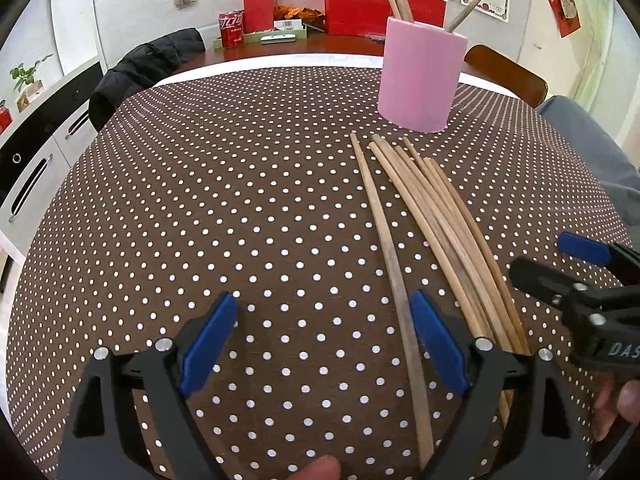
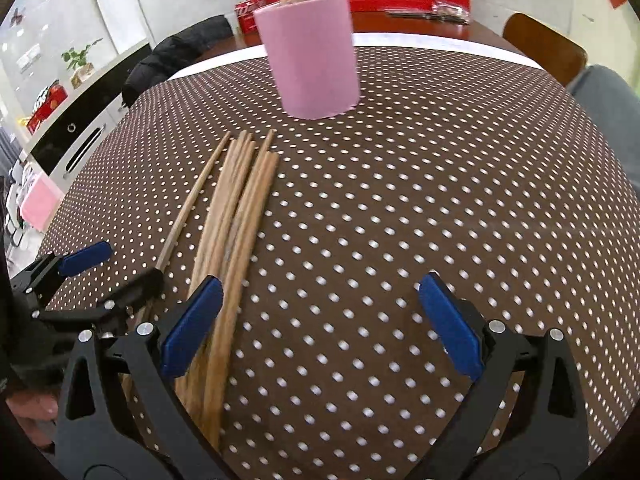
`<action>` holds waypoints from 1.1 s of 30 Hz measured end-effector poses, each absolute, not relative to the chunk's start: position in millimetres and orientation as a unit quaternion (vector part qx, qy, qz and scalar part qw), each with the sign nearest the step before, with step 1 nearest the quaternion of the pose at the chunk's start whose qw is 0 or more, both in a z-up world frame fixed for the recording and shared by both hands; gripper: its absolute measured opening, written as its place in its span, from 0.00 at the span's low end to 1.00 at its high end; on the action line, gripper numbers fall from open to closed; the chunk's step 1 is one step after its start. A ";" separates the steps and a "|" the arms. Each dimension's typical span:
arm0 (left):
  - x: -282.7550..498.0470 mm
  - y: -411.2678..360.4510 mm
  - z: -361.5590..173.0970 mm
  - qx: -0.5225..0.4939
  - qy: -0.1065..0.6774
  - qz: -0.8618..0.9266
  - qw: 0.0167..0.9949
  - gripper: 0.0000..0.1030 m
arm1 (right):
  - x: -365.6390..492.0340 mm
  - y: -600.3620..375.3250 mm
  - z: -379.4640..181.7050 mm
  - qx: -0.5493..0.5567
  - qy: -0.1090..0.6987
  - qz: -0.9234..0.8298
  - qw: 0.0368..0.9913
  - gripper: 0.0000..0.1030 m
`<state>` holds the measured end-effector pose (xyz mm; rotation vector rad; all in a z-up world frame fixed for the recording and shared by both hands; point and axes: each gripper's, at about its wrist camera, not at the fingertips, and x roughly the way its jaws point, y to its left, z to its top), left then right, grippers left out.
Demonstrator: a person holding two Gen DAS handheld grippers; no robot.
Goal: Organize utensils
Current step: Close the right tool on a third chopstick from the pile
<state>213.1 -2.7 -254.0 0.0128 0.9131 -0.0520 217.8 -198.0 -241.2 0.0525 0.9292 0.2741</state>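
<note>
Here, my left gripper [image 1: 324, 344] and right gripper [image 2: 320, 324] both gape wide, holding nothing. Loose chopsticks [image 1: 436, 220] lie between them; the pink cup [image 1: 420, 76] stands ahead. Next, I judge, I must close on one chopstick.

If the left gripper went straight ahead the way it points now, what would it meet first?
Probably nothing soon: between the open fingers of the left gripper lies only dotted tablecloth. The lone chopstick runs just inside its right finger and might brush it; the pink cup stands off to the right.
</note>
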 end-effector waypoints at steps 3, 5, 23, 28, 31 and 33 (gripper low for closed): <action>213.4 0.7 -254.8 0.005 0.442 -0.018 0.897 0.85 | 219.6 -189.1 -242.7 0.002 0.448 0.136 0.884 0.91; 212.9 1.8 -254.6 -0.001 0.440 -0.020 0.898 0.85 | 220.2 -188.8 -243.9 -0.016 0.447 0.126 0.885 0.89; 248.5 -7.0 -251.7 0.054 0.456 -0.025 0.888 0.85 | 253.6 -172.2 -242.2 -0.046 0.455 0.128 0.880 0.65; 271.2 -12.7 -247.8 0.078 0.463 -0.041 0.882 0.85 | 266.9 -163.9 -242.2 -0.055 0.454 0.127 0.880 0.56; 281.7 -14.1 -246.9 0.059 0.470 -0.078 0.877 0.68 | 271.4 -155.3 -240.5 -0.063 0.450 0.135 0.880 0.29; 286.7 -17.8 -245.0 0.064 0.472 -0.088 0.875 0.53 | 273.5 -152.4 -239.6 -0.066 0.454 0.146 0.877 0.21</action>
